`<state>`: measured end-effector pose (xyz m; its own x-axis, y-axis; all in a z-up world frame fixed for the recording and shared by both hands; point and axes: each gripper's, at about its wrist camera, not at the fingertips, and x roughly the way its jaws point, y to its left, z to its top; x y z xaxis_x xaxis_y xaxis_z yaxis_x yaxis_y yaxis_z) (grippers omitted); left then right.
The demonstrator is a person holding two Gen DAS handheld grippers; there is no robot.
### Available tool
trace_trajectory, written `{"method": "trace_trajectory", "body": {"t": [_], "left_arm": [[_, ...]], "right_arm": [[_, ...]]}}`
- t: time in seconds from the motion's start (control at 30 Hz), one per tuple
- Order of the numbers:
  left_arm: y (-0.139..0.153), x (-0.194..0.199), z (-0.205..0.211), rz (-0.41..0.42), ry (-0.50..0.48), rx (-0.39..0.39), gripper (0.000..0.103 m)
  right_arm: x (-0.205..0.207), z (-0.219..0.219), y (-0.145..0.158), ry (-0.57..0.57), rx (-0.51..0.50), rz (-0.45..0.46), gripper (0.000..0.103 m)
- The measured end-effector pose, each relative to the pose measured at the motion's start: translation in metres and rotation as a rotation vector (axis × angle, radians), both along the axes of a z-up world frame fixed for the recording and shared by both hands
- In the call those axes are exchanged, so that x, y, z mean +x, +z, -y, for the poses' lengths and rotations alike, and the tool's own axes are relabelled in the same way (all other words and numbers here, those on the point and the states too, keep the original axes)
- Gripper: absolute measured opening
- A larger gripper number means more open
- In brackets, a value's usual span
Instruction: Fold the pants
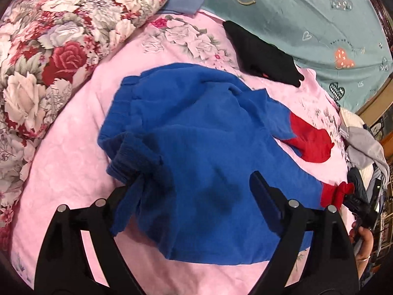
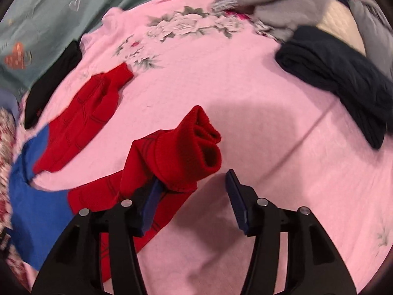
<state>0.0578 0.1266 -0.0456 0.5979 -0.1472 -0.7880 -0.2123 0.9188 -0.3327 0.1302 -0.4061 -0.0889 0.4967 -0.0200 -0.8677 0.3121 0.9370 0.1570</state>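
Pants (image 1: 203,132): blue body with red lower legs, spread on the pink bedspread (image 1: 61,147); long axis runs left to right across the bed, waistband end at left, cuffs at right

Left gripper (image 1: 194,184): jaws wide apart, hanging over the blue seat area. The ribbed blue waistband (image 1: 132,157) is bunched against the left finger; whether that finger is hooked in the cloth or only touching it, cannot tell. No pinch evident

Right gripper (image 2: 194,184): jaws apart, nothing clamped between them. One red ribbed cuff (image 2: 196,142) is humped up and draped over the left finger's pad, raised off the bedspread, opening facing far. The second red leg (image 2: 81,113) lies flat, further left and farther away, well apart from this gripper

Relation that matters: each gripper sits at its own end of the long axis — left at waistband, right at cuff — so a lengthwise fold would bring one end across to the other. The nearer leg is under both grippers; the far leg is nearer neither

Judgement: legs not yet stacked on each other; that looks like the pending step

Clutter: black garment (image 1: 265,56) at far edge, dark knit garment (image 2: 343,78) and grey clothes (image 2: 282,2) at far right, floral quilt (image 1: 54,44) at far left
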Motion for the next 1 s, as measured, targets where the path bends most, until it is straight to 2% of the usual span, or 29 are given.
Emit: {"method": "trace_trajectory", "body": {"t": [0.03,0.07,0.1,0.2,0.27,0.33,0.4,0.43,0.47,0.5,0.53,0.57,0.73,0.83,0.9,0.97,1.0], "left_arm": [[0.001,-0.001,-0.004,0.001,0.011,-0.013,0.088],[0.001,-0.002,-0.011,0.003,0.028,-0.033,0.088],[0.001,-0.003,-0.018,0.003,0.047,-0.046,0.088],[0.006,-0.007,-0.027,0.019,0.069,-0.052,0.088],[0.014,-0.01,-0.029,0.05,0.071,-0.033,0.088],[0.02,-0.012,-0.029,0.077,0.069,-0.012,0.088],[0.025,-0.012,-0.027,0.103,0.058,0.004,0.089],[0.025,-0.011,-0.026,0.106,0.05,0.006,0.089],[0.024,-0.008,-0.024,0.106,0.04,0.007,0.089],[0.023,-0.006,-0.023,0.104,0.032,0.006,0.089],[0.022,-0.005,-0.022,0.098,0.029,0.005,0.089],[0.021,-0.004,-0.021,0.093,0.024,-0.004,0.089],[0.017,-0.007,-0.018,0.083,0.009,0.0,0.089],[0.01,-0.007,-0.018,0.063,0.008,-0.03,0.089],[0.006,-0.007,-0.014,0.049,-0.002,-0.042,0.089],[0.003,-0.006,-0.009,0.033,-0.022,-0.046,0.089],[0.002,-0.006,-0.006,0.032,-0.03,-0.044,0.089]], "right_arm": [[0.004,-0.005,-0.002,0.015,-0.031,0.0,0.048],[0.007,-0.009,-0.002,0.03,-0.046,0.011,0.03],[0.009,-0.009,-0.002,0.043,-0.013,0.019,0.02],[0.004,-0.004,0.012,0.029,0.027,0.049,0.015],[-0.011,0.004,0.033,0.007,0.035,0.09,0.015],[-0.029,0.014,0.05,-0.01,0.056,0.095,0.015],[-0.044,0.025,0.055,-0.005,0.076,0.047,0.017],[-0.047,0.03,0.048,0.009,0.079,-0.011,0.018],[-0.049,0.035,0.039,-0.007,0.088,-0.048,0.026],[-0.049,0.042,0.025,-0.045,0.069,-0.108,0.041],[-0.049,0.045,0.015,-0.071,0.025,-0.162,0.049],[-0.051,0.047,0.01,-0.084,-0.008,-0.177,0.053],[-0.068,0.042,0.033,-0.082,-0.051,-0.005,0.054],[-0.059,0.038,0.021,-0.044,-0.018,-0.034,0.052],[-0.048,0.037,0.004,-0.041,0.032,-0.052,0.045],[-0.041,0.022,0.001,-0.026,-0.022,-0.04,0.043],[-0.035,0.013,0.0,-0.007,-0.05,-0.038,0.032]]}}
